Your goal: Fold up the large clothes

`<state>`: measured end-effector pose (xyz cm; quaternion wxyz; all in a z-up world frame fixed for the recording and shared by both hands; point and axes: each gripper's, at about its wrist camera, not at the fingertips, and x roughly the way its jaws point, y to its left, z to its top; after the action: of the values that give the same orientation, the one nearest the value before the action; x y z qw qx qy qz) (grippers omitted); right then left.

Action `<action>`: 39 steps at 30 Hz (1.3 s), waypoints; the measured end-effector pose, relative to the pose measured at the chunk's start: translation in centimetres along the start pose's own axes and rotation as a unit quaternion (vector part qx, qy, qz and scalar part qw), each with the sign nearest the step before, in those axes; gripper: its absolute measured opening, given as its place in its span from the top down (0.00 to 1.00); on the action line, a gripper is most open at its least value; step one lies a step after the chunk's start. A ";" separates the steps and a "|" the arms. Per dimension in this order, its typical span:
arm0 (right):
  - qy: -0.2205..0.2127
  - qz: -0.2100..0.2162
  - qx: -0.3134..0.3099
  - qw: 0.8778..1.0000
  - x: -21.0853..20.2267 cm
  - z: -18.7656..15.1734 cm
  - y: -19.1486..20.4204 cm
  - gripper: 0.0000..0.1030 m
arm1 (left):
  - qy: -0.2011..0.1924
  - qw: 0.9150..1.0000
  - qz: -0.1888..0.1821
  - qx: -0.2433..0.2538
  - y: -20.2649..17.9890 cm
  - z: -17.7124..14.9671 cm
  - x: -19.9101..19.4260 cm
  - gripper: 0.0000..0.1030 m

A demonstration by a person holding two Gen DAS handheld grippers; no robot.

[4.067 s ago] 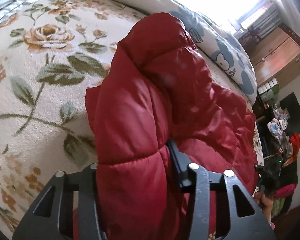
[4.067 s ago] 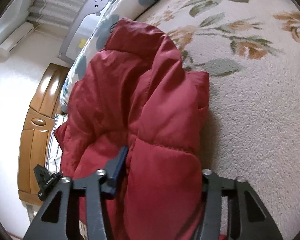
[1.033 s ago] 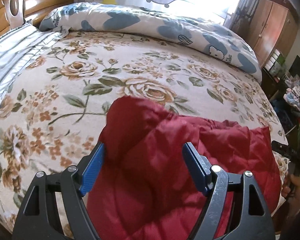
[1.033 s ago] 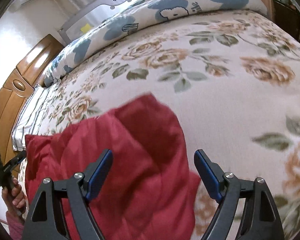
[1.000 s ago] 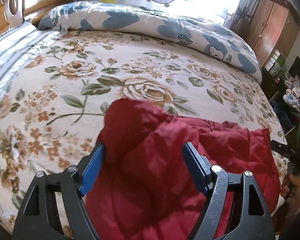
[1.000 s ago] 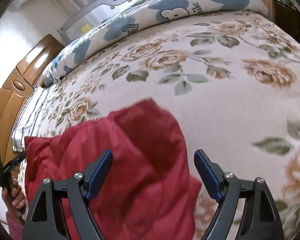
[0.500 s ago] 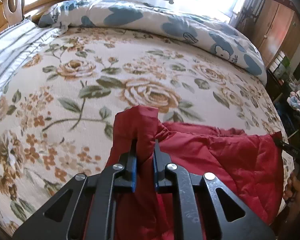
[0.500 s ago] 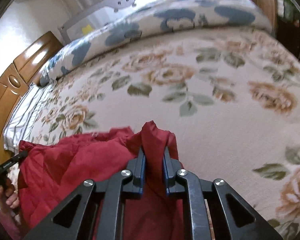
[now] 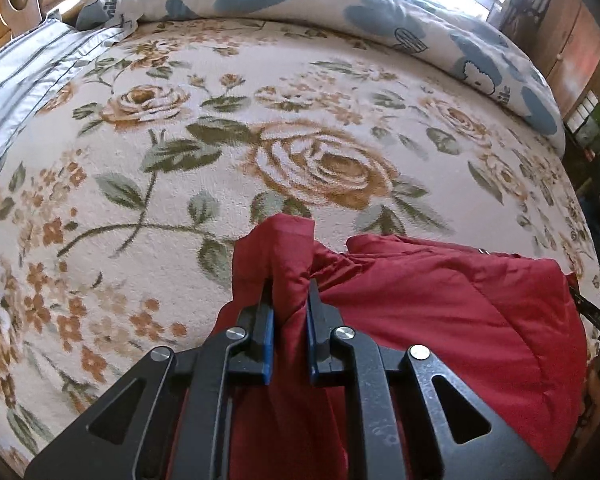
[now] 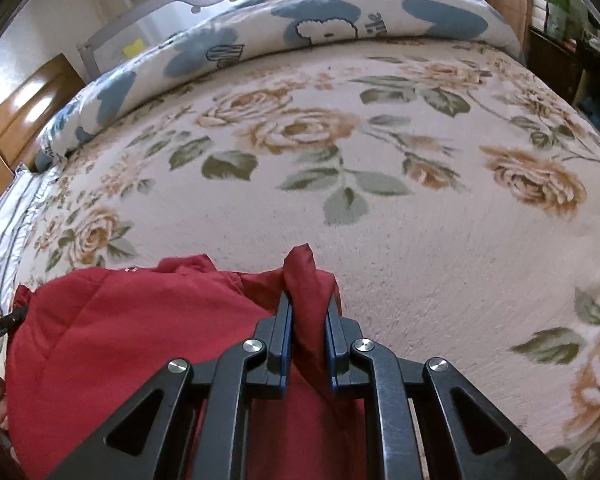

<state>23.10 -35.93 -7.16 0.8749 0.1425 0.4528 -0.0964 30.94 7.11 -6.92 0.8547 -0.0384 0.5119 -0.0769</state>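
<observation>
Left gripper [image 9: 289, 292] pinched tight on a raised fold of the red padded jacket [image 9: 440, 312]. Right gripper [image 10: 309, 304] likewise clamps the jacket [image 10: 120, 340], which lies on the rose-print blanket [image 9: 180, 200]. Quilt [image 10: 340, 12] lettering unreadable.

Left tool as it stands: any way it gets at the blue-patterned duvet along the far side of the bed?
Probably not yet. The left tool is shut on a bunched corner of the red padded jacket, and the duvet lies across open floral blanket. Nothing blocks the way; it would need to let go first.
</observation>
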 end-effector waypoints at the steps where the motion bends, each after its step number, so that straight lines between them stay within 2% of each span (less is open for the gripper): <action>1: 0.000 0.000 0.003 1.000 0.1 0.0 -0.1 0.88 | 0.001 1.000 0.001 0.001 -0.1 0.0 0.0 0.89; 5: 0.002 -0.002 0.007 1.000 0.2 0.0 -0.3 0.88 | 0.004 1.000 0.000 -0.002 0.1 0.0 -0.2 0.85; 14: 0.005 -0.005 0.017 1.000 0.6 0.0 -0.6 0.86 | -0.029 0.999 -0.028 -0.015 0.6 -1.5 -5.5 0.82; 15: 0.006 -0.006 0.019 1.000 0.5 0.0 -0.7 0.84 | -0.032 0.999 -0.032 -0.015 0.5 -1.8 -6.0 0.82; 17: 0.004 -0.004 0.028 1.000 0.2 0.0 -1.0 0.73 | -0.036 0.998 -0.040 -0.012 0.2 -2.4 -6.9 0.82; 18: 0.003 -0.003 0.034 0.999 0.0 0.0 -1.2 0.72 | -0.037 0.998 -0.045 -0.009 -0.1 -2.8 -7.4 0.82; 22: -0.009 0.001 0.057 0.998 -1.7 0.0 -2.1 0.58 | -0.039 0.997 -0.065 0.007 -1.4 -4.2 -9.0 0.82; 26: -0.030 0.013 0.053 0.998 -4.5 -0.5 -2.1 0.57 | -0.036 0.996 -0.074 0.028 -2.6 -5.7 -9.8 0.82; 31: -0.042 0.041 0.022 0.998 -8.0 -2.9 -0.6 0.54 | -0.030 0.995 -0.087 0.043 -3.5 -7.8 -10.6 0.77; 34: -0.037 0.058 -0.005 0.998 -9.6 -5.2 0.9 0.48 | -0.021 0.995 -0.092 0.044 -3.7 -9.1 -10.8 0.76; 37: -0.025 0.071 -0.035 0.997 -10.8 -8.0 2.8 0.48 | -0.013 0.994 -0.097 0.041 -3.7 -10.6 -11.1 0.76; 39: -0.020 0.077 -0.048 0.996 -11.5 -9.3 3.7 0.47 | -0.013 0.994 -0.096 0.042 -3.8 -11.5 -11.6 0.68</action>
<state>10.55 -28.84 -2.27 0.8944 0.1326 0.4271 -0.0092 15.11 5.47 -1.74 0.8507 -0.0521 0.4913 -0.1797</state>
